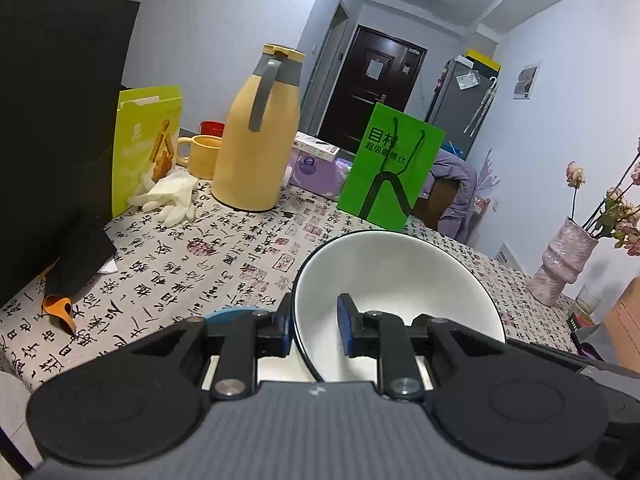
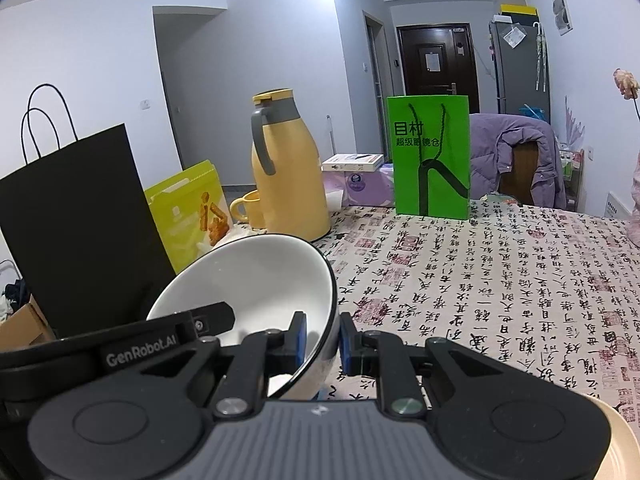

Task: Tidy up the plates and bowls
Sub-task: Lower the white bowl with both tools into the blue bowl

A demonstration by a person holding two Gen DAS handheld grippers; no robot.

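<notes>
Left wrist view. Left gripper (image 1: 316, 326) clamped on the near-left rim of a white bowl (image 1: 400, 276): one blue pad inside the wall, the other outside, jaws narrowed to the wall's thickness. Bowl tilted, mouth facing the camera, held above the tablecloth (image 1: 192, 256) printed with calligraphy. A blue dish edge (image 1: 232, 314) shows just left of the fingers, mostly hidden. At 11 o'clock, a yellow jug (image 1: 256, 136) with grey handle; left of it a yellow mug (image 1: 202, 156), a white glove (image 1: 168, 196), a lime packet (image 1: 140, 144), a black bag (image 1: 52, 120). At 12 o'clock a green bag (image 1: 390, 164). At 3 o'clock a pink vase (image 1: 564, 260).

Right wrist view. Right gripper (image 2: 323, 340) pinches the same bowl (image 2: 256, 280) at its right rim, pads on either side of the wall, barely parted. The other gripper's finger (image 2: 208, 318) reaches in from 9 o'clock. Bowl at 10 o'clock from the fingers, tilted, off the cloth (image 2: 480, 280). Behind: black bag (image 2: 76, 224), jug (image 2: 288, 172), green bag (image 2: 430, 156).
</notes>
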